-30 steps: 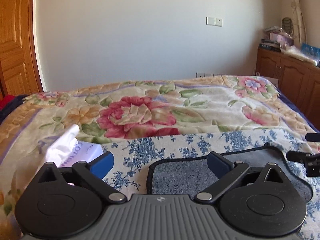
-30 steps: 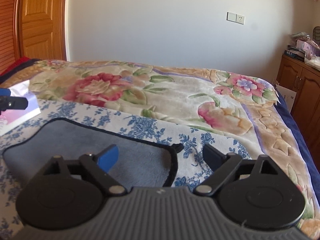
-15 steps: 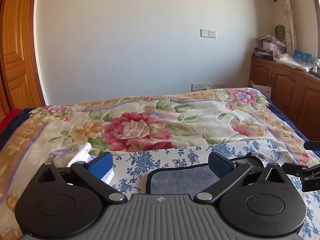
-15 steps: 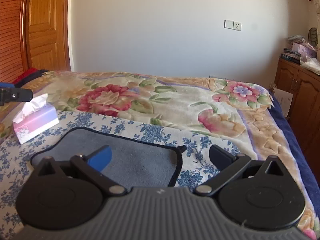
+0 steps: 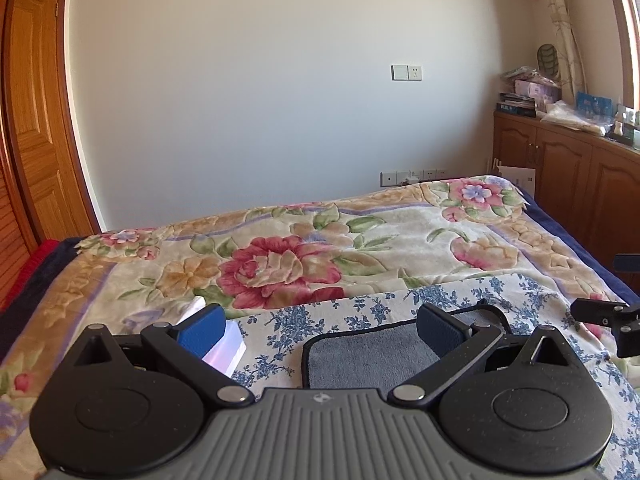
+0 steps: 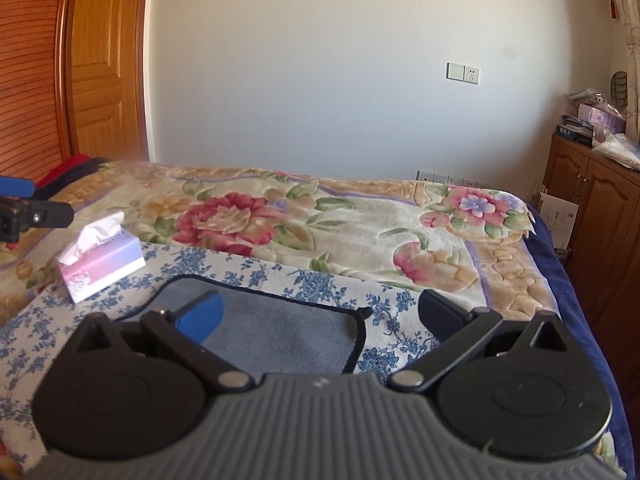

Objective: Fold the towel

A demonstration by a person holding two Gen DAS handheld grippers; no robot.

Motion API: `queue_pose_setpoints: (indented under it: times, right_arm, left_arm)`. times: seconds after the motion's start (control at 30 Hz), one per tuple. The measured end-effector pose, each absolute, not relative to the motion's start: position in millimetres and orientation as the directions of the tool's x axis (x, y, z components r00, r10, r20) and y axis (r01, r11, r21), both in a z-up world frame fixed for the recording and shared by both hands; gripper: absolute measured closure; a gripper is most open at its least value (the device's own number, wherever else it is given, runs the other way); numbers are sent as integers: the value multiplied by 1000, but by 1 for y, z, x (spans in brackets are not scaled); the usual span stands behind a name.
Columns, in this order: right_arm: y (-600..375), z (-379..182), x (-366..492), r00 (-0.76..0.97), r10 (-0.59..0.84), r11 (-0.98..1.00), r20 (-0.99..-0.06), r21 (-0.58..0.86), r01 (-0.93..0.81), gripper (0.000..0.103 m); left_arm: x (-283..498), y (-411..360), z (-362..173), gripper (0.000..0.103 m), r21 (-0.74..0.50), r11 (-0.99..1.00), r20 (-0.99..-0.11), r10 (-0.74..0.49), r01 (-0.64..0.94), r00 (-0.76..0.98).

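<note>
A grey towel (image 5: 372, 356) with a dark border lies flat on a blue-flowered white cloth (image 5: 360, 308) on the bed; it also shows in the right wrist view (image 6: 276, 336). My left gripper (image 5: 320, 326) is open and empty, held above the towel's left end. My right gripper (image 6: 320, 312) is open and empty, above the towel's right end. The right gripper's tip (image 5: 600, 312) shows at the right edge of the left wrist view, and the left gripper's tip (image 6: 36, 216) at the left edge of the right wrist view.
A pink and white tissue box (image 6: 100, 260) stands on the cloth left of the towel. A floral blanket (image 5: 320, 248) covers the bed. A wooden cabinet (image 5: 580, 168) with clutter on top stands at the right. A wooden door (image 6: 100, 60) is at the left.
Both grippers have risen and drawn back from the towel, which now looks lower and smaller. Both stayed open.
</note>
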State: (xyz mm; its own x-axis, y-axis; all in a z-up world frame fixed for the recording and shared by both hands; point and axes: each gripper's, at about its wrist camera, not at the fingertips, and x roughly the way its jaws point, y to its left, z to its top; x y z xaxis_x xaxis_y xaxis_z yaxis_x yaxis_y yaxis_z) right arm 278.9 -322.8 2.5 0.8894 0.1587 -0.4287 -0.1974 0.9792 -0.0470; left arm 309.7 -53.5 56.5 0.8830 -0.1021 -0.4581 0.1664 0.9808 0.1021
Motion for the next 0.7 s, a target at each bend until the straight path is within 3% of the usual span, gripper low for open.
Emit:
queue_pose_setpoints:
  times: [0.7]
  right_arm:
    - [-323,31,199,900,154,984,-407,-18,-177,0]
  left_arm:
    - [217,-54,109,0,61,981,-421,-142,184,896]
